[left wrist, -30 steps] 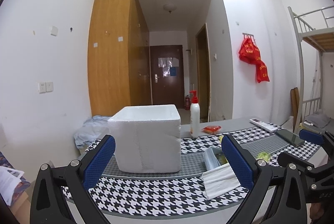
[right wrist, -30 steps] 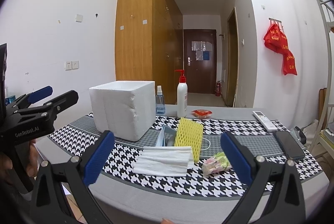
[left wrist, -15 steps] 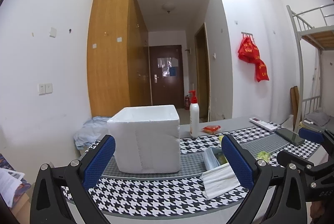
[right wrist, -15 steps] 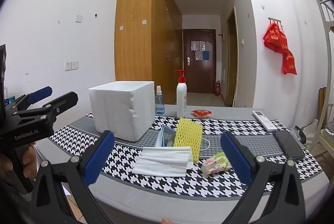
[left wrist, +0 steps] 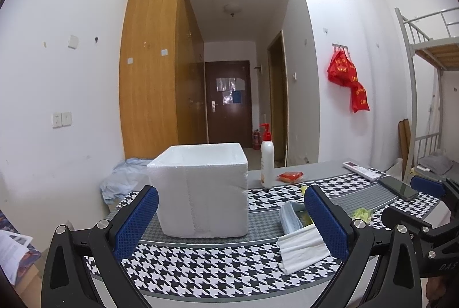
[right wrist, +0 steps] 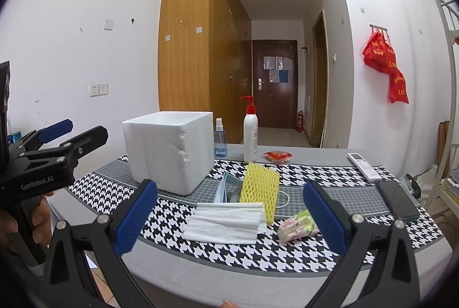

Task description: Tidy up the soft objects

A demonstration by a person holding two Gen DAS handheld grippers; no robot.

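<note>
We hold both grippers back from the table, the left gripper (left wrist: 231,222) and right gripper (right wrist: 228,217) spread wide and empty. Just right of the foam box (right wrist: 169,150) lie the folded white cloth (right wrist: 225,222), yellow foam net (right wrist: 260,191), face mask (right wrist: 225,190) and a crinkly packet (right wrist: 298,226) — all light and limp, best pinched at an edge. The box interior is hidden — we cannot tell its contents.
</note>
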